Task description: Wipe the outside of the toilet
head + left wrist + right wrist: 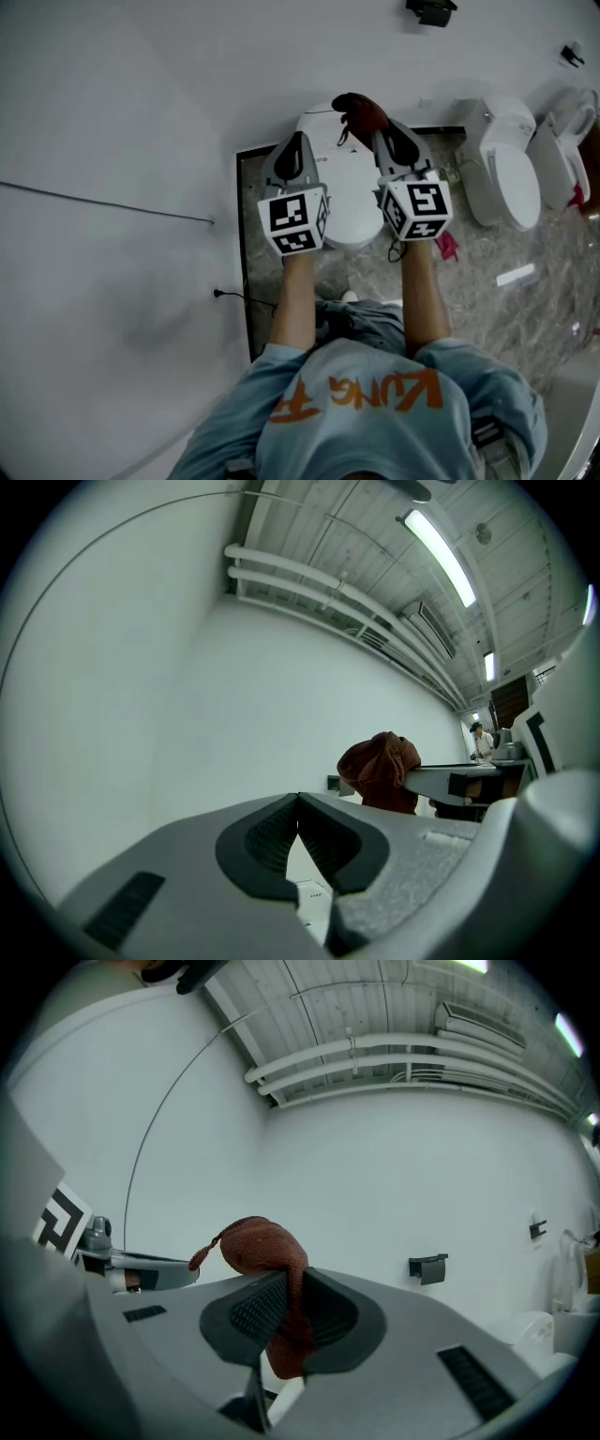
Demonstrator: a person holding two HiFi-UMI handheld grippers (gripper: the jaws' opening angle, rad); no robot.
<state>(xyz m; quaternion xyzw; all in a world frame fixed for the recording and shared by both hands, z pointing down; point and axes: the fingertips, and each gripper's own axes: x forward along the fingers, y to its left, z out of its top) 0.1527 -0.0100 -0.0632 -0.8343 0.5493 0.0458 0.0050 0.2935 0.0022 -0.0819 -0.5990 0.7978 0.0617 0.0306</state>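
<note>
A white toilet (349, 202) stands against the wall below both grippers in the head view. My right gripper (377, 129) is shut on a dark red cloth (361, 112), held above the back of the toilet. In the right gripper view the cloth (267, 1249) bulges over the closed jaws and hangs below them. My left gripper (293, 141) hovers beside it to the left, shut with nothing between its jaws (298, 803). The cloth (380, 764) also shows in the left gripper view, up and to the right.
Two more white toilets (511, 173) stand on the marble floor at the right. A pink item (447, 246) lies near the toilet base. A thin cable (103, 202) runs along the white wall. A dark holder (427, 1267) is fixed to the wall.
</note>
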